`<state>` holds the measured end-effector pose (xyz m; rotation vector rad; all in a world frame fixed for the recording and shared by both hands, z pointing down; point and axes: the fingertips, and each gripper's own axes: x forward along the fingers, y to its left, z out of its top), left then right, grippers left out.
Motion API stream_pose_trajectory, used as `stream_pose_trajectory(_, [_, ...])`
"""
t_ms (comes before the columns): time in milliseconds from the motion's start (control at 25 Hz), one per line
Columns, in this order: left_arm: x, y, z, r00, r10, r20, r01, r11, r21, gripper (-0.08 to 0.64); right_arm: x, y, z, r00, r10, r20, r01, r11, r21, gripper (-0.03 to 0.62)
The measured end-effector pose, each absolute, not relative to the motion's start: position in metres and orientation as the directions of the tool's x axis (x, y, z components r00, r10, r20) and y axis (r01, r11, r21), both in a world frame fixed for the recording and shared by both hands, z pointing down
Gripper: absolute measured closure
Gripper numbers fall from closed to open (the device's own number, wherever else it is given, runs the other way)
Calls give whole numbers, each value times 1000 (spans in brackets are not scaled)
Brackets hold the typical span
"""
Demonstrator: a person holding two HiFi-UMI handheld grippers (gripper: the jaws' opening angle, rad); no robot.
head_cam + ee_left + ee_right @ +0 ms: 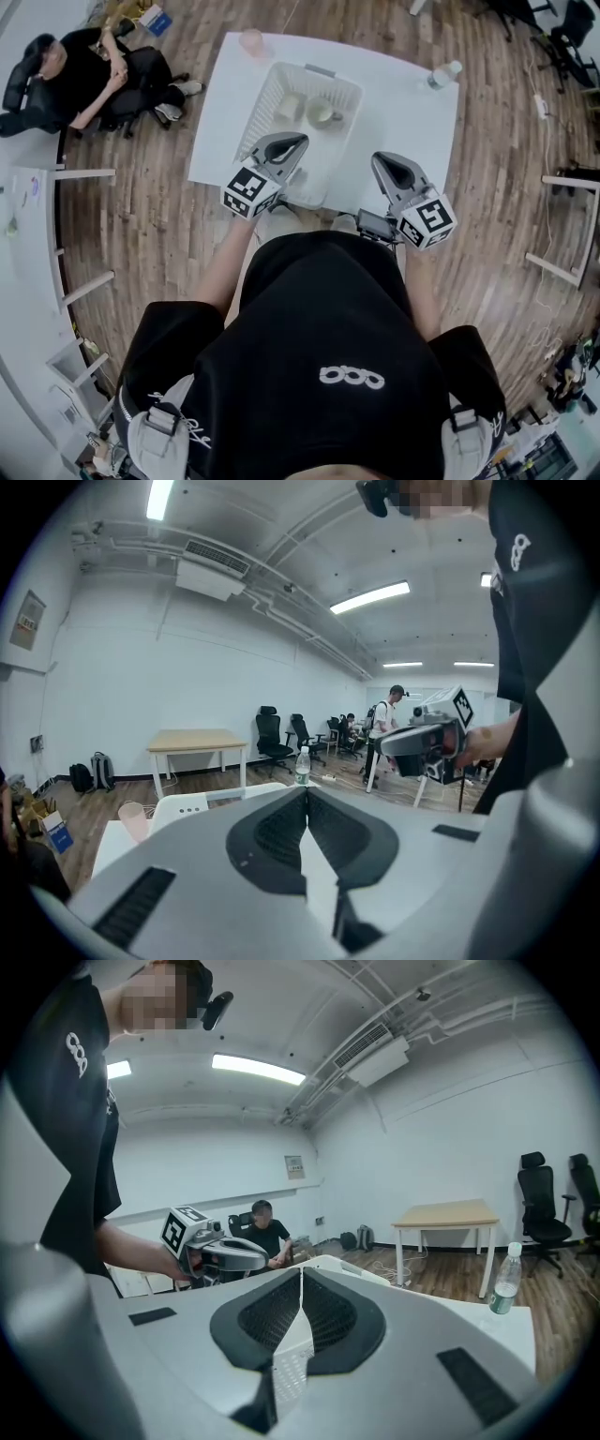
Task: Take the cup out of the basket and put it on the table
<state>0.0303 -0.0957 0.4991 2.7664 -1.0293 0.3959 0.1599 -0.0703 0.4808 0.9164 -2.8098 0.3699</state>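
at the far left a seated person in black was on the wood floor, well apart from the work. on the white rectangular tabletop a pale pink cup stood at the far edge, just beyond the white slatted plastic basket. inside the basket a whitish item, too small to identify, lay beside the pale green cup, which sat upright in the basket's right half, toward its far end. the left claw hung over the basket's near end, its jaws pressed fully together with nothing between them. the right claw was equally closed and empty, raised near the tabletop's near edge, just right of the basket. a clear plastic bottle stood near the far right corner. the step in hand looked like the reach for the cup, not yet begun. to do it well, the chosen claw should probably open wide before descending, come down from above to clear the basket wall, and straddle one side of the cup's rim without nudging the whitish item. a straight lift would likely keep the cup off the slats, and the bare patch right of the basket seemed the natural place to set it down.
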Motion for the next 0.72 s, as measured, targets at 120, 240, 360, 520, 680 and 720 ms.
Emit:
stream_pose_trajectory(120, [27, -116, 523, 728, -589, 351, -642, -765, 46, 551, 146, -76, 495, -791, -559, 251, -606, 773, -187, 566])
stream_pose_trajectory(240, [30, -135, 547, 717, -565, 408, -626, -780, 19, 551, 137, -79, 508, -782, -562, 270, -617, 762, -199, 568])
stream_pose_trajectory(360, [38, -152, 576, 695, -521, 496, -587, -809, -26, 551, 133, -80, 518, -774, -569, 278, -627, 747, -218, 566])
stream_pose_trajectory(520, [49, -173, 623, 627, -430, 649, -503, -860, -83, 549, 131, -82, 537, -764, -573, 297, -641, 726, -247, 568])
stream_pose_trajectory(680, [62, -183, 663, 565, -344, 750, -404, -908, -113, 484, 130, -82, 560, -747, -581, 322, -661, 697, -276, 566])
stream_pose_trajectory(720, [65, -184, 672, 551, -327, 768, -384, -916, -114, 464, 130, -83, 564, -744, -584, 325, -666, 691, -282, 566])
